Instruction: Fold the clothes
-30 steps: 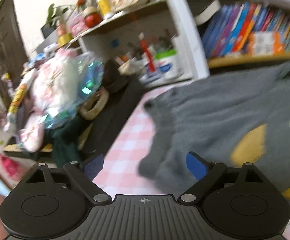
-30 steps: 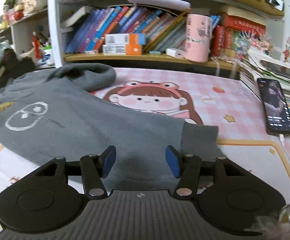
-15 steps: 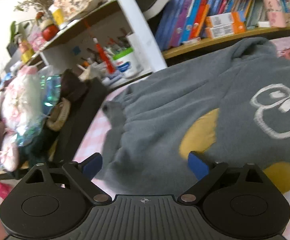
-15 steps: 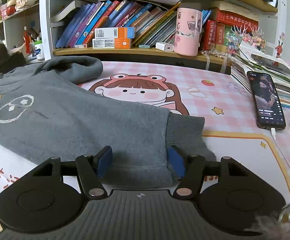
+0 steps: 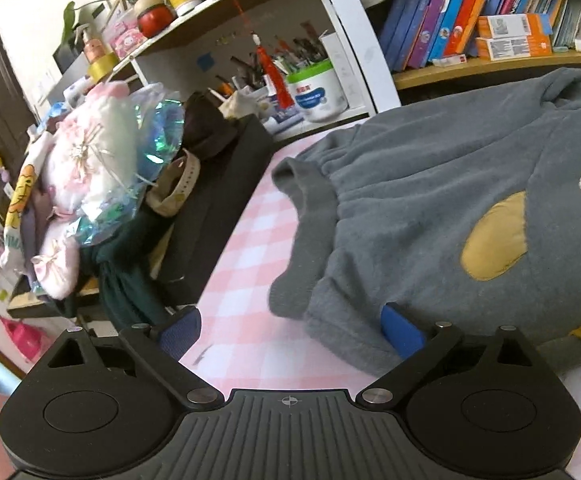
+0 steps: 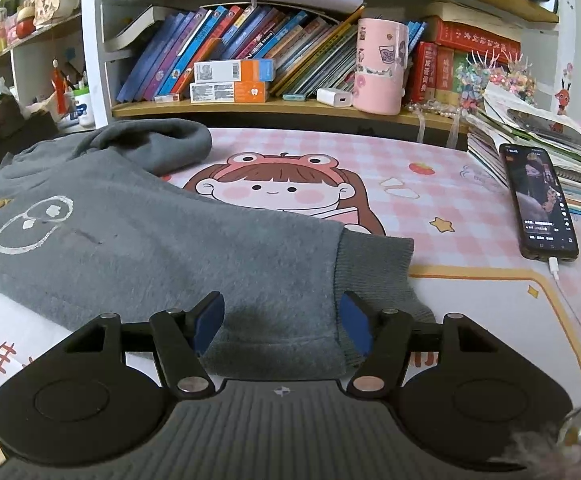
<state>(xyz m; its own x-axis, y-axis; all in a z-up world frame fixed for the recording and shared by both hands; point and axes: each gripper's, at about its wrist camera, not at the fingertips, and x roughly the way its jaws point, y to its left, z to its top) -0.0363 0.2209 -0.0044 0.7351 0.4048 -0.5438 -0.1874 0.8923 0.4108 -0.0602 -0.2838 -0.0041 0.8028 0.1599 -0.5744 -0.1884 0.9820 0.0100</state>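
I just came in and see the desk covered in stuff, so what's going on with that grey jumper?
A person is folding a grey sweatshirt spread on the pink checked desk mat, holding a claw in each hand. The right claw is open, its fingers either side of the ribbed hem. The left claw is also open, at the cuffed sleeve near the mat's edge. Neither has closed on the fabric yet.

Grey sweatshirt (image 5: 430, 216) spread on pink checked desk mat (image 5: 250, 264), left gripper (image 5: 290, 330) jaws wide apart, right blue pad touching the hem
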